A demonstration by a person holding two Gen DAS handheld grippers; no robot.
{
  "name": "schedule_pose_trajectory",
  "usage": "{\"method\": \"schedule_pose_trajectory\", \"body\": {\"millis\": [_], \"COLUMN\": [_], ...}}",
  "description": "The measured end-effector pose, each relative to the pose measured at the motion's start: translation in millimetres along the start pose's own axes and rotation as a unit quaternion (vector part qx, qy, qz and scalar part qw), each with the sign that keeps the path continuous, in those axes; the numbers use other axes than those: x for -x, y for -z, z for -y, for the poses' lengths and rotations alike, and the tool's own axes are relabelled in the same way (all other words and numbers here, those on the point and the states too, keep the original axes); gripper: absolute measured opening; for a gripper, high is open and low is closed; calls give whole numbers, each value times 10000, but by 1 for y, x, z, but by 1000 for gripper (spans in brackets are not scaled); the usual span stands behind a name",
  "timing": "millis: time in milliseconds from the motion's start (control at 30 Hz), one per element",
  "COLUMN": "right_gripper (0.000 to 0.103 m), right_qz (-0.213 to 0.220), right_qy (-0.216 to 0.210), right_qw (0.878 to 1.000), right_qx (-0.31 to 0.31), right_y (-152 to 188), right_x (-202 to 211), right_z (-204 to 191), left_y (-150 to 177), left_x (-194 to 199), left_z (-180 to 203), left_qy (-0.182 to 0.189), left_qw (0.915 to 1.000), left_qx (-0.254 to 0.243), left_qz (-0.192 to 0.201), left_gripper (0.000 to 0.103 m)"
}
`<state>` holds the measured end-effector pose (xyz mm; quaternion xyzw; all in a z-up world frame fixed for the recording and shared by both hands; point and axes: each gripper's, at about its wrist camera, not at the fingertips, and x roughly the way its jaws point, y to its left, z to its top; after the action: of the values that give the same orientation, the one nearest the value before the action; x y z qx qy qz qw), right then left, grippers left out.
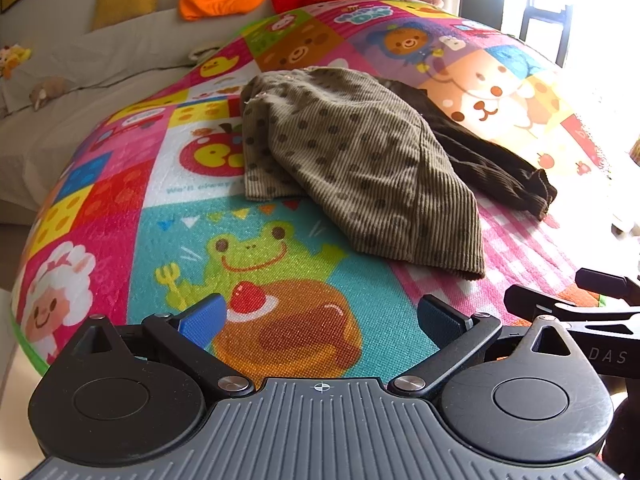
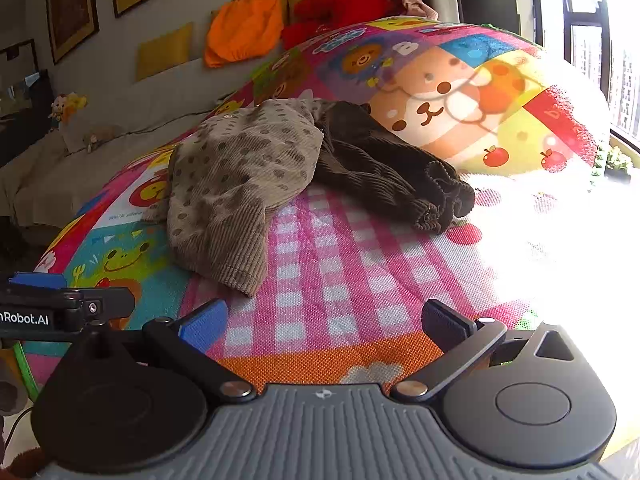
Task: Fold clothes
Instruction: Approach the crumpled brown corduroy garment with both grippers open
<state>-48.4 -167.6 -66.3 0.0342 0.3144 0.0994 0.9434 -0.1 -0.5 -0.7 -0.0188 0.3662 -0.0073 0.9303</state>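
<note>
1. Right, both tools hang low over the mat [image 1: 280, 320], empty: my left gripper [image 1: 320, 320] has its jaws spread wide, and my right gripper [image 2: 324, 322] is just as wide open, nothing between the pads.

2. Ahead lies the garment [image 1: 360, 168], a dotted olive corduroy piece heaped mid-mat, with its dark brown part [image 2: 384, 172] trailing off toward the window side.

3. It looks soft and light to me, ribbed cloth that should pinch easily and drape, not slide; thick enough at the hems to give the pads something to bite.

4. My pick for the left: the near hem [image 1: 460, 268], the closest edge, lying flat on the pink check.

5. For the right, the ruffled brown cuff [image 2: 436, 204] sticks out clear of the heap, a good handle.

6. Room looks generous: bare mat on the near side and to the right, where glare washes out the surface, so I cannot judge that edge.

7. A sofa [image 1: 80, 80] runs along the left, well apart from the cloth.
</note>
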Motion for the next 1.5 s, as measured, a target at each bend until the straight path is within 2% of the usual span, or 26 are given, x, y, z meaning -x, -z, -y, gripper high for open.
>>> {"method": "schedule_pose_trajectory", "body": {"millis": [1500], "right_gripper": [103], "right_qz": [-90], "right_qy": [141], "right_qw": [9999], "right_qx": [6], "right_y": [1], "right_x": [1], "right_z": [0], "left_y": [2], "left_x": [-4], "left_z": [-1], "left_qy": [-32], "left_qw": [9999], "left_qx": [15], "left_qz": [-164], "left_gripper": [103]}}
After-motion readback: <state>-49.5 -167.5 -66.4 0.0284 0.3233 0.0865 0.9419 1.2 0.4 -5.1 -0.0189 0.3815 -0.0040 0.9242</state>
